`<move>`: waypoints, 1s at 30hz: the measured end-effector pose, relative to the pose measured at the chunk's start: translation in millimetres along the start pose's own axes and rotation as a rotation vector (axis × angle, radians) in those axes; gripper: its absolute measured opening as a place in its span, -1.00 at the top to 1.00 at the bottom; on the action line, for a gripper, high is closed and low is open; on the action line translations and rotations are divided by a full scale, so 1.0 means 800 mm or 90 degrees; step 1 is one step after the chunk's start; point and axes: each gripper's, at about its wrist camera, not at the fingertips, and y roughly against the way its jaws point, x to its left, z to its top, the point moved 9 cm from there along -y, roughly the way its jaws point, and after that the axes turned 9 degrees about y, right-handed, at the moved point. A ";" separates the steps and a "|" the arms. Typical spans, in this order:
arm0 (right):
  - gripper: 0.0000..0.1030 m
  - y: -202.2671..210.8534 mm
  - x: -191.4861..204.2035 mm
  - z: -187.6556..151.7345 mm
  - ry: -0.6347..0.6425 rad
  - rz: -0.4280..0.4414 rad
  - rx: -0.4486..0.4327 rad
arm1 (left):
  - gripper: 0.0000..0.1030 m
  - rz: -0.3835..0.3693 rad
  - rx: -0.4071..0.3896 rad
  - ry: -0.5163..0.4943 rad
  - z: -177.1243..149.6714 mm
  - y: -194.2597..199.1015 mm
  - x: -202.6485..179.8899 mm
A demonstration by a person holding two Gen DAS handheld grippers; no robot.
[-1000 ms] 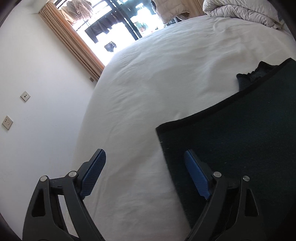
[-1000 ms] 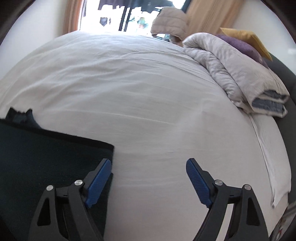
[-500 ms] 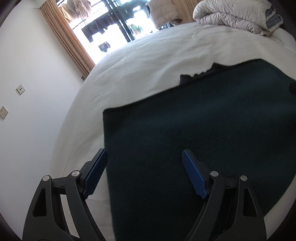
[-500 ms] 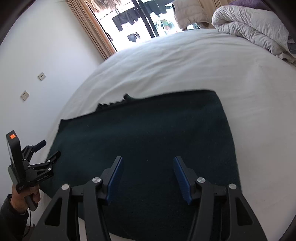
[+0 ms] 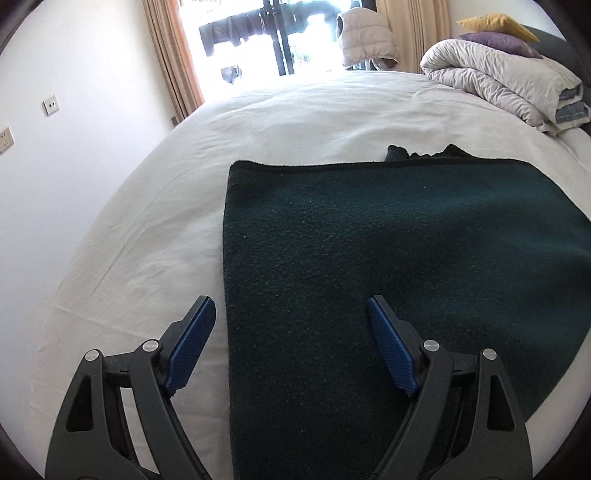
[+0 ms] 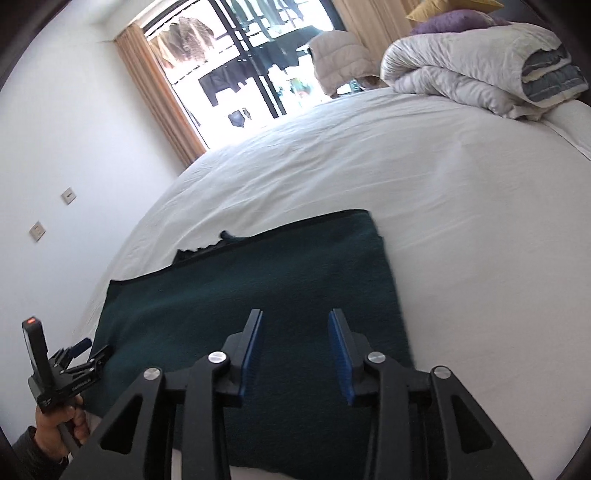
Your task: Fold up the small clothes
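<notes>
In the left wrist view, a dark green cloth (image 5: 388, 258) lies flat on the white bed (image 5: 295, 110), filling the centre and right of the frame, with a black ragged bit of fabric (image 5: 424, 152) poking out past its far edge. The left gripper (image 5: 291, 332) sits at the bottom, its blue fingers (image 5: 192, 343) spread wide and widening: the left one is over the sheet just beside the cloth's left edge, the right one over the cloth, and nothing is pinched. A rolled duvet (image 5: 498, 85) with pillows (image 5: 495, 35) lies at the upper right, a window (image 5: 266, 40) at the top. In the right wrist view, the cloth (image 6: 258, 295) runs from lower left to centre. The right gripper (image 6: 295, 343) at the bottom centre has its fingers (image 6: 251, 347) about half spread and closing over the cloth, with no fold visibly between them. At the lower left a hand (image 6: 59, 424) holds the left gripper (image 6: 90, 352) at the cloth's left edge. The duvet (image 6: 472, 74) is at the upper right.
</notes>
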 end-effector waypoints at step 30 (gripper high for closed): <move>1.00 -0.024 0.006 -0.081 -0.138 0.113 0.053 | -0.69 -0.015 0.014 -0.077 -0.048 0.033 -0.048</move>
